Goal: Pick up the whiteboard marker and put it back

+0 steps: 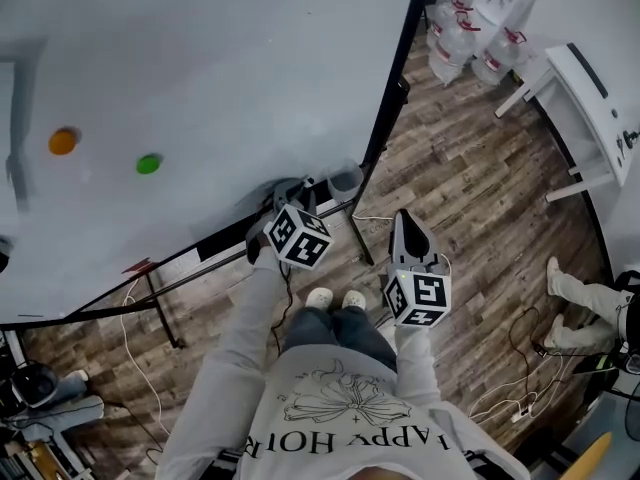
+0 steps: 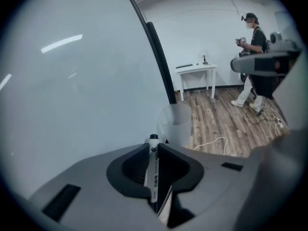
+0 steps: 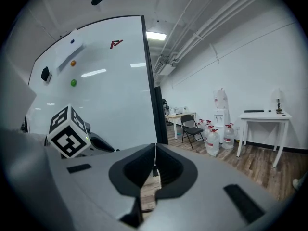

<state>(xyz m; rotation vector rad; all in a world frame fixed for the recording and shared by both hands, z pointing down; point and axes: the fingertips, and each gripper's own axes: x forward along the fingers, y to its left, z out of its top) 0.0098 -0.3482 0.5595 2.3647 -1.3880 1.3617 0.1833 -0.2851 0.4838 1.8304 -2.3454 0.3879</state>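
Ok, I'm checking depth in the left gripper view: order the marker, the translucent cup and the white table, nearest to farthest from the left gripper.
1. Marker, clamped in the left gripper's jaws.
2. Translucent cup, just ahead, slightly right.
3. White table, at the far wall.

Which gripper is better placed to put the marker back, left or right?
Left. The left gripper is shut on the whiteboard marker, right by the whiteboard, with a translucent cup just ahead. The right gripper is shut, empty, and hangs farther from the board.

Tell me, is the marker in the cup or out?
Out. The left gripper pinches the marker; the cup sits beyond it, apart.
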